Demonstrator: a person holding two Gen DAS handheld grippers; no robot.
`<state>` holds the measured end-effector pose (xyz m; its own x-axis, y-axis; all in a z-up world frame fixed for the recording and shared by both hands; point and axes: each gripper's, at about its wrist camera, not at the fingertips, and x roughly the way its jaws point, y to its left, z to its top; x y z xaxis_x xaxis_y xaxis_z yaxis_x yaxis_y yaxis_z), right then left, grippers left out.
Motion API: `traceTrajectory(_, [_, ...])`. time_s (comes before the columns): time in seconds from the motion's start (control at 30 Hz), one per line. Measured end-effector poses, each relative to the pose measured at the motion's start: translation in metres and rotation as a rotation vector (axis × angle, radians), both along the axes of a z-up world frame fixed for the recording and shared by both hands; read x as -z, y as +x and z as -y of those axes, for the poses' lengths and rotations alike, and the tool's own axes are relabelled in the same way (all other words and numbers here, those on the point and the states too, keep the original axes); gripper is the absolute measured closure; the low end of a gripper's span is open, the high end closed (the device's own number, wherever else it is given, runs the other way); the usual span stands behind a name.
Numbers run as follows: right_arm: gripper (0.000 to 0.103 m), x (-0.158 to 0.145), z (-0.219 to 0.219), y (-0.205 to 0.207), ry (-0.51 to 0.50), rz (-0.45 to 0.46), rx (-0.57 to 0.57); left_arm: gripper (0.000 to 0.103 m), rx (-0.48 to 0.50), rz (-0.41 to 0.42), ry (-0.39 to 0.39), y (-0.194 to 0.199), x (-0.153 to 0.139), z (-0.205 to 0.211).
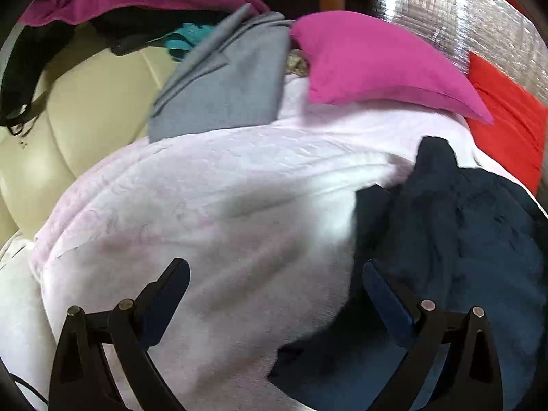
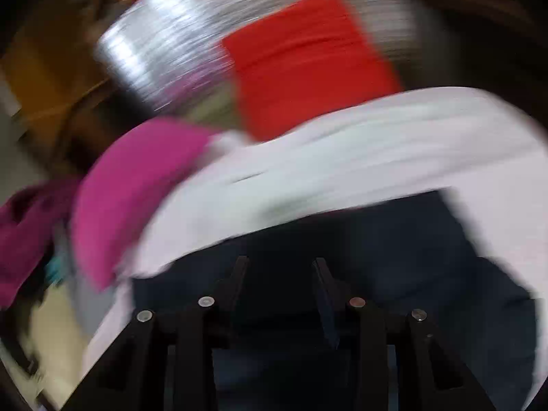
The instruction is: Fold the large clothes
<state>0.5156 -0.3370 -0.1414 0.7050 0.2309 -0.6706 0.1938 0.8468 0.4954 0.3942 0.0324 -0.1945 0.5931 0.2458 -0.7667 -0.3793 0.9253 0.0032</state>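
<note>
A dark navy garment (image 1: 462,239) lies crumpled on a pale pink-white blanket (image 1: 205,205) spread over the seat. My left gripper (image 1: 275,269) hovers over the blanket with its jaws wide open and nothing between them. Its right finger (image 1: 376,281) is at the navy garment's left edge. The right wrist view is smeared by motion. There my right gripper (image 2: 281,263) points down at the navy garment (image 2: 394,257), jaws partly apart. Dark cloth shows through the gap and the pads do not visibly press on it. The blanket (image 2: 342,164) runs beyond the garment.
A magenta cushion (image 1: 376,65) and a grey folded garment (image 1: 222,92) rest at the blanket's far side, with a red cloth (image 1: 507,120) to the right. A cream sofa (image 1: 85,109) holds black, teal and purple clothes at the upper left. A shiny silver surface (image 2: 178,41) stands behind.
</note>
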Motion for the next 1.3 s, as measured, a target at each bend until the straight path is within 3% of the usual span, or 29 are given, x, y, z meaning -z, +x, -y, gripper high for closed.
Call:
traceTrajectory(0.03, [0.062,-0.003,-0.029,0.009,0.036,0.0,-0.085,0.002,-0.003,-0.002,-0.005,0.0,0.0,-0.001])
traceTrajectory(0.17, [0.062,0.009,-0.105,0.041,0.161,-0.069,-0.228,0.002,-0.003,-0.014,-0.007,-0.002,0.001,-0.001])
traceTrajectory(0.33, [0.063,0.057,-0.168,0.084,0.213,-0.205,-0.267,0.002,0.015,-0.022,0.04,-0.001,-0.003,0.002])
traceTrajectory(0.43, [0.061,0.079,-0.174,0.088,0.172,-0.235,-0.221,0.002,0.029,-0.023,0.045,-0.001,-0.004,0.002])
traceTrajectory(0.57, [0.06,0.072,-0.158,0.077,0.302,-0.2,-0.233,0.002,0.046,-0.015,0.043,0.0,-0.009,-0.001])
traceTrajectory(0.67, [0.05,0.056,-0.135,0.049,0.366,-0.143,-0.207,0.002,0.066,0.004,0.007,-0.003,-0.015,-0.003])
traceTrajectory(0.83, [0.046,0.021,-0.056,-0.045,0.31,-0.042,-0.137,0.002,0.163,0.031,0.002,-0.014,-0.024,0.016])
traceTrajectory(0.93, [0.045,0.011,-0.005,-0.106,0.266,-0.007,-0.04,0.002,0.212,0.025,0.051,-0.019,-0.023,0.033])
traceTrajectory(1.13, [0.044,0.025,0.054,-0.205,0.192,-0.008,0.095,0.002,0.263,0.043,0.118,-0.036,-0.023,0.055])
traceTrajectory(1.2, [0.044,0.037,0.063,-0.221,0.195,-0.014,0.126,0.002,0.277,0.075,0.15,-0.044,-0.025,0.061])
traceTrajectory(1.3, [0.045,0.062,0.073,-0.222,0.182,-0.097,0.149,0.002,0.314,0.124,0.161,-0.054,-0.031,0.07])
